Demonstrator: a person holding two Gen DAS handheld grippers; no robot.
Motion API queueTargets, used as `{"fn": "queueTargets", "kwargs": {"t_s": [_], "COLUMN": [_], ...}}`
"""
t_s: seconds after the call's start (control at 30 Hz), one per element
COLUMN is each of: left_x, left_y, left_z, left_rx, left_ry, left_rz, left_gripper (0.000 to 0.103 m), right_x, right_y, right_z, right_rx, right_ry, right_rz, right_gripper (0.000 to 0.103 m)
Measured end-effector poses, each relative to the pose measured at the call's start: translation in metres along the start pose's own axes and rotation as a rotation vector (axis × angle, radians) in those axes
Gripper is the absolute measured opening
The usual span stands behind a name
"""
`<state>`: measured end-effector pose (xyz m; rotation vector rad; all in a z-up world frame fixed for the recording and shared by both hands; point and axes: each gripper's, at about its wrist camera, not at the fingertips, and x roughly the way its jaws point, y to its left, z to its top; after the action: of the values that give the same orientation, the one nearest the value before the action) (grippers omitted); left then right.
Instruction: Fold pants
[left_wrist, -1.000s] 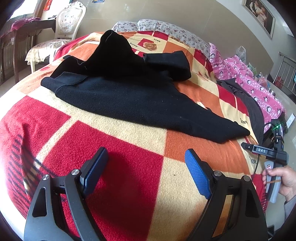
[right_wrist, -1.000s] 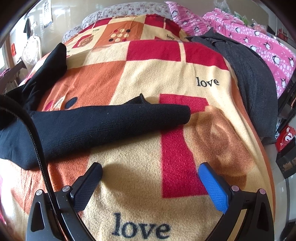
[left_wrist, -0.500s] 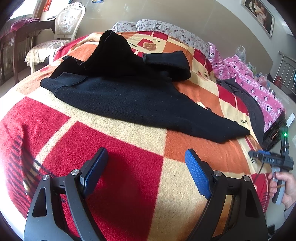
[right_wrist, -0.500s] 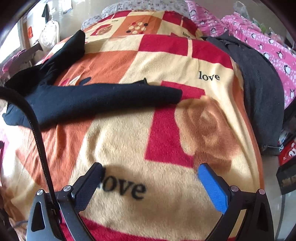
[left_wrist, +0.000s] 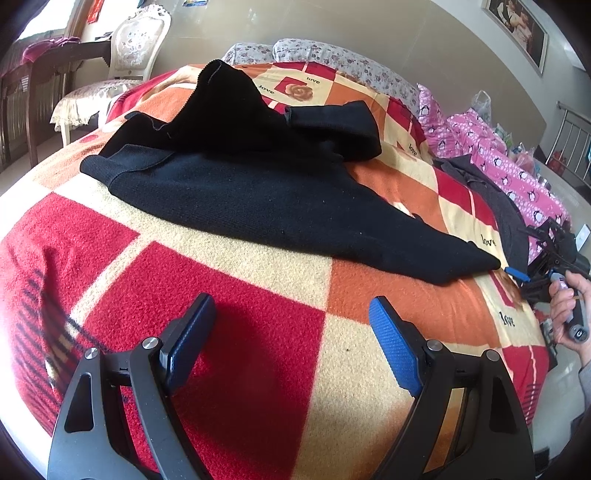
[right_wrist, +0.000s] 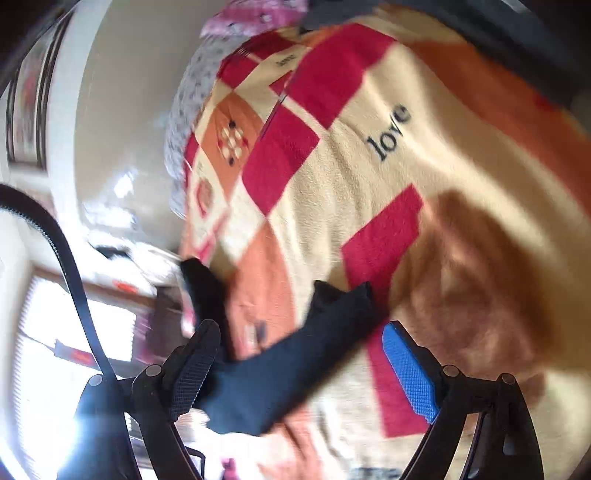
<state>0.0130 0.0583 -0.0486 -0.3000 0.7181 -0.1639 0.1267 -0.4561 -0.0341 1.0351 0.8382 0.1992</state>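
Black knit pants (left_wrist: 258, 184) lie spread and rumpled across the checked blanket (left_wrist: 240, 295); one leg stretches right to a cuff (left_wrist: 476, 262), the other is bunched at the back. My left gripper (left_wrist: 291, 314) is open and empty over the blanket, short of the pants. My right gripper (right_wrist: 299, 343) is open and rolled sideways; the leg end (right_wrist: 295, 365) lies between its jaws, view blurred. It also shows at the right edge of the left wrist view (left_wrist: 546, 266), beside the cuff.
A dark grey garment (left_wrist: 495, 199) and pink penguin bedding (left_wrist: 498, 162) lie along the bed's right side. A white chair (left_wrist: 122, 74) and dark wooden furniture (left_wrist: 33, 92) stand beyond the far left. Floral pillows (left_wrist: 314, 59) are at the head.
My right gripper has swung in toward the leg cuff and rolled sideways, its view now blurred. The left gripper and the pants have stayed put.
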Motion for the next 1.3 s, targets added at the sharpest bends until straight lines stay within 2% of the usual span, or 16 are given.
{"fn": "queueTargets", "kwargs": {"t_s": [0.07, 0.1, 0.2, 0.27, 0.4, 0.53, 0.6, 0.67, 0.7, 0.77, 0.87, 0.9, 1.07, 1.2, 1.23, 1.3], "left_x": [-0.001, 0.000, -0.001, 0.000, 0.001, 0.001, 0.002, 0.001, 0.002, 0.002, 0.003, 0.004, 0.004, 0.004, 0.004, 0.003], "left_y": [0.002, 0.004, 0.005, 0.003, -0.001, -0.002, -0.003, -0.003, -0.003, -0.004, -0.007, -0.007, -0.004, -0.004, -0.004, -0.002], "left_z": [0.000, 0.000, 0.000, 0.000, -0.001, -0.001, -0.001, -0.001, -0.001, -0.001, -0.001, -0.001, -0.001, -0.001, -0.001, -0.001], "left_rx": [-0.004, -0.008, -0.014, -0.009, 0.004, 0.009, 0.011, 0.012, 0.013, 0.015, 0.020, 0.022, 0.015, 0.015, 0.016, 0.013], "left_ry": [0.001, 0.000, -0.002, -0.003, -0.002, 0.000, 0.002, 0.002, 0.003, 0.003, 0.003, 0.003, 0.002, 0.000, 0.000, -0.001], "left_rz": [-0.010, -0.016, -0.021, -0.009, 0.017, 0.029, 0.033, 0.036, 0.038, 0.045, 0.057, 0.059, 0.040, 0.040, 0.040, 0.031], "left_gripper": [0.085, 0.085, 0.085, 0.085, 0.085, 0.085, 0.085, 0.085, 0.085, 0.085, 0.085, 0.085, 0.085, 0.085, 0.085, 0.085], "right_x": [-0.001, 0.002, 0.020, 0.025, 0.028, 0.056, 0.063, 0.061, 0.062, 0.060, 0.035, 0.025, -0.025, -0.050, -0.054, -0.054], "right_y": [0.031, 0.052, 0.069, 0.063, 0.056, 0.049, 0.047, 0.051, 0.053, 0.059, 0.076, 0.082, 0.103, 0.113, 0.112, 0.101], "right_z": [-0.005, -0.015, -0.048, -0.057, -0.041, -0.032, -0.031, -0.036, -0.039, -0.047, -0.057, -0.059, -0.086, -0.106, -0.106, -0.100], "right_rx": [-0.285, -0.562, -1.069, -1.201, -1.208, -1.202, -1.203, -1.240, -1.252, -1.306, -1.327, -1.316, -1.297, -1.283, -1.264, -1.219], "right_ry": [-0.020, -0.014, 0.117, 0.154, 0.139, 0.252, 0.291, 0.274, 0.285, 0.225, 0.104, 0.072, 0.103, 0.081, 0.072, 0.023], "right_rz": [-0.171, -0.278, -0.423, -0.444, -0.370, -0.362, -0.349, -0.339, -0.349, -0.408, -0.399, -0.384, -0.259, -0.203, -0.204, -0.316], "right_gripper": [0.074, 0.074, 0.074, 0.074, 0.074, 0.071, 0.061, 0.045, 0.028, 0.021, 0.012, 0.002, 0.001, 0.001, 0.001, 0.001]}}
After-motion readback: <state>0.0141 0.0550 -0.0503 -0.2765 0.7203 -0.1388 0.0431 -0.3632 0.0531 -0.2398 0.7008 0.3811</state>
